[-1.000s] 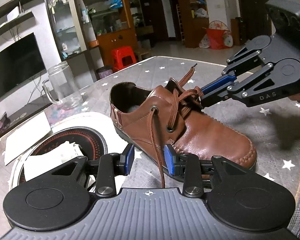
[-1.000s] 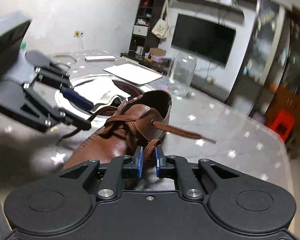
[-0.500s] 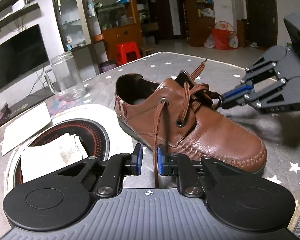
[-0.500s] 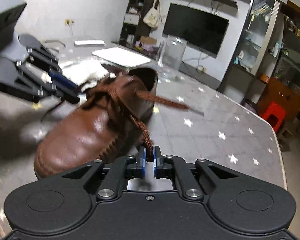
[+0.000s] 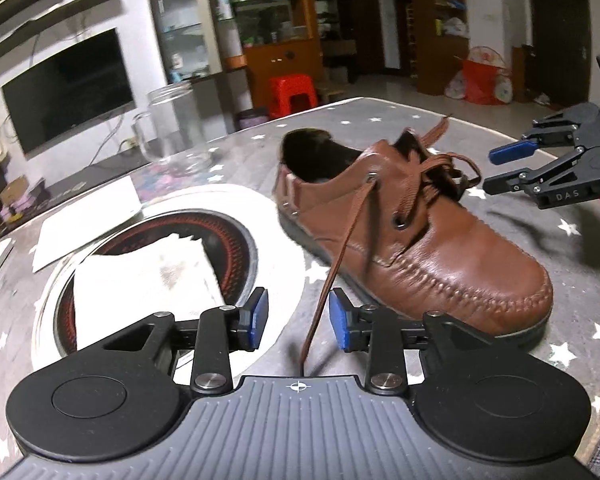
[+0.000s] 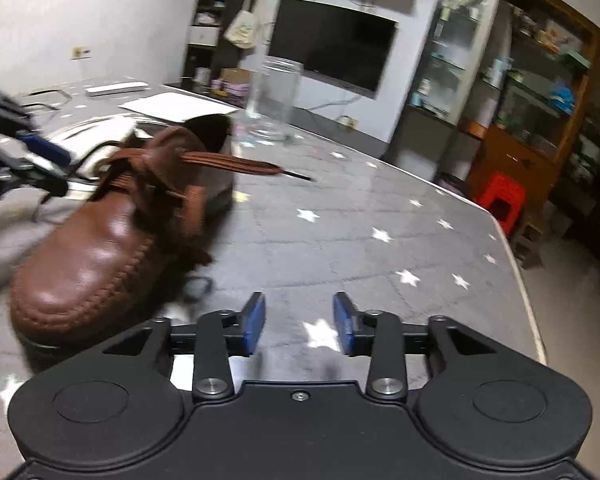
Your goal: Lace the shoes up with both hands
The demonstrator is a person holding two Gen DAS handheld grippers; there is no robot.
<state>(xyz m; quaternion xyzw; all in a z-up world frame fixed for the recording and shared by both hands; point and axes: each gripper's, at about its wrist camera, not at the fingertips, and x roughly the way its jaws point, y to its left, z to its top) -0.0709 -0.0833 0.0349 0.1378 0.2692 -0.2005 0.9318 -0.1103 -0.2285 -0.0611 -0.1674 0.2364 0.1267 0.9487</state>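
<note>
Both grippers now stand open and hold nothing. The left gripper (image 5: pixel 298 319), closed to a narrow gap around the near lace end (image 5: pixel 332 268) half a second ago, has spread wide; that end hangs loose between its jaws. The right gripper (image 6: pixel 299 324) has released the loop it pinched and drawn back over the star-patterned tabletop (image 6: pixel 380 216). The lace is threaded but untied; both ends are free. The brown leather shoe (image 5: pixel 412 236) rests on the tabletop beside the induction hob (image 5: pixel 172 240), long axis diagonal, toe towards the left gripper's right, heel towards the glass jar (image 5: pixel 176 128).
</note>
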